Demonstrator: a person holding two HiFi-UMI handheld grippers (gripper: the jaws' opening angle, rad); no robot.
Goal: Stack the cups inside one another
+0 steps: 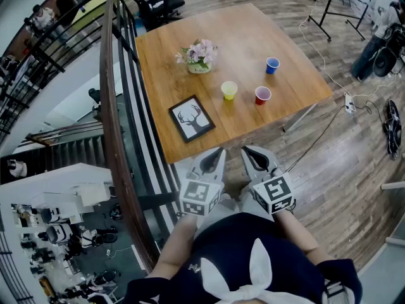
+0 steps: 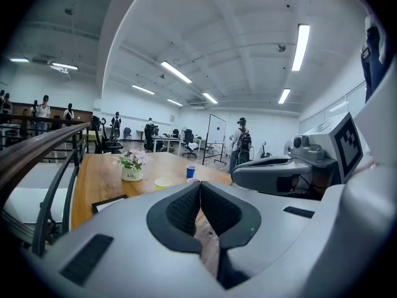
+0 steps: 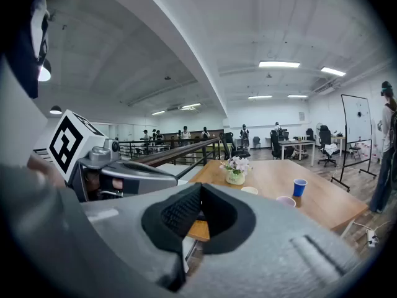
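A yellow cup, red cup and blue cup are standing apart on the wooden counter. The left gripper and right gripper are hovering before its near edge, jaws pressed together, gripping nothing.

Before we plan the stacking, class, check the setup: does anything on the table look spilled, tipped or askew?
Nothing is spilled or tipped: the yellow cup, red cup and blue cup stand upright and apart on the table. Only the picture frame lies flat, slightly skewed to the table's edge.

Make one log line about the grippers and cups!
left gripper: shut, empty | right gripper: shut, empty | yellow cup, red cup, blue cup: apart on table
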